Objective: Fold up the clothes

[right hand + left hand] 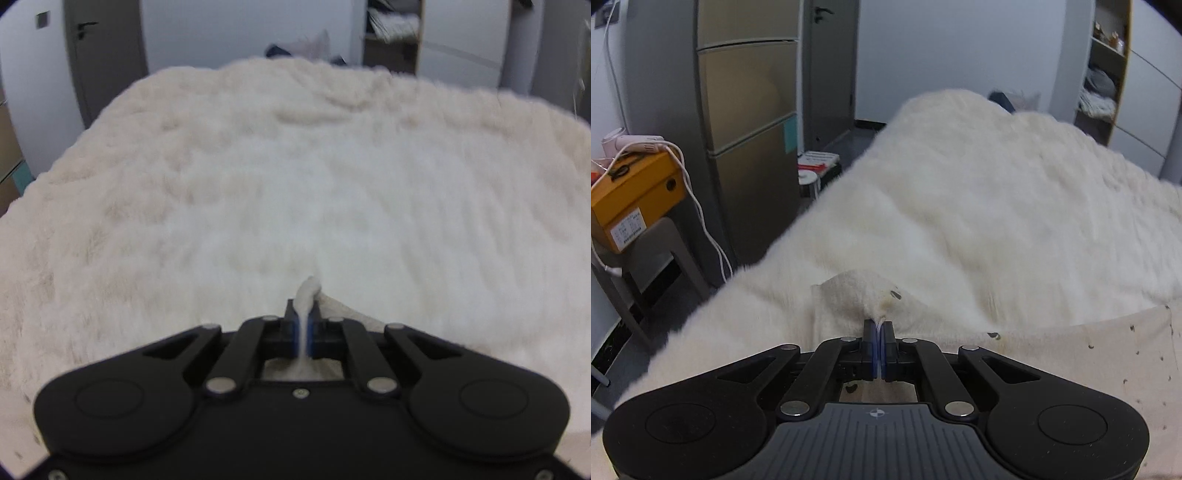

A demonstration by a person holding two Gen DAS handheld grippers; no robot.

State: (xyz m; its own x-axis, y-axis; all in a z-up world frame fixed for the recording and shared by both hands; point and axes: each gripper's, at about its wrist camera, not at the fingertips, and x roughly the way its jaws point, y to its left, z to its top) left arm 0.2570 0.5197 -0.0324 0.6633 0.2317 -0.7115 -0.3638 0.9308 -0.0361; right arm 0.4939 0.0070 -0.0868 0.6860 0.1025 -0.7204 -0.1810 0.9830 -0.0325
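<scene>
Left wrist: garment (1071, 339) stretched rightward from gripper (878, 326)

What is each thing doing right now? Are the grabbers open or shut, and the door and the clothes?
Left gripper: shut on a pinch of the cream garment.
Right gripper: shut on another pinch of it.
Cream garment: partly lifted, not yet folded.
Fluffy blanket: spread over the bed.
Door: closed.
Orange box: lid shut.

Left gripper (878, 326) clamped; right gripper (303, 314) clamped, both level.
</scene>
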